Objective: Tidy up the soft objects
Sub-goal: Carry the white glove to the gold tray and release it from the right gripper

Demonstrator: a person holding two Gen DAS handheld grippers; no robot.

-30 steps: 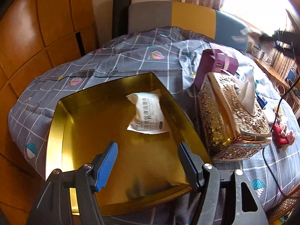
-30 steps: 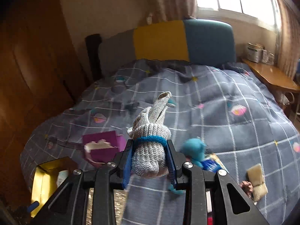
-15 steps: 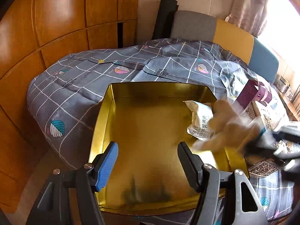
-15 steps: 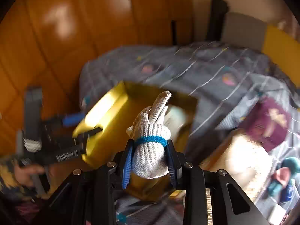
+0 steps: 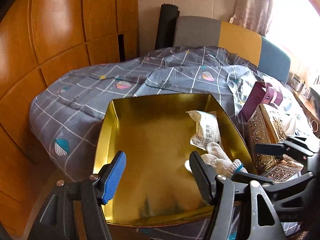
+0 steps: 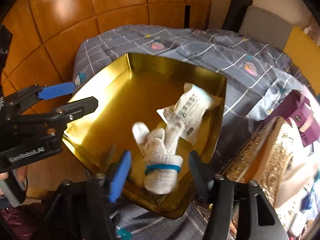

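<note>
- Right wrist view: the right gripper (image 6: 160,172) is seen with its jaws spread wide, and nothing is clamped by them.
- Between those jaws, with a gap on each side, a rolled white knit glove (image 6: 162,160) with a blue cuff band is seen; whether it is resting on the near rim of the gold tray (image 6: 112,92) or is in the air above it cannot be told, as it is slightly blurred.
- Just beyond the glove's fingertips, a white wipes packet (image 6: 190,110) is seen lying flat in the tray, ahead of the jaws and a little to their right.
- To the left of the jaws, the left gripper (image 6: 68,98) is seen at the tray's left wall, its two fingers held apart with nothing between them.
- Left wrist view: the left gripper (image 5: 158,176) is seen with jaws wide apart over the near part of the gold tray (image 5: 108,124), and nothing is held.
- Just behind the right-hand jaw, the glove (image 5: 218,160) is seen at the tray's right side, and the wipes packet (image 5: 206,128) lies just beyond it.
- Right of the jaws, outside the tray, an ornate gold tissue box (image 5: 266,132) is seen, with a purple box (image 5: 260,98) behind it.
- Farthest ahead, the grey checked quilt (image 5: 90,98) and a grey, yellow and blue headboard (image 5: 236,38) are seen.
</note>
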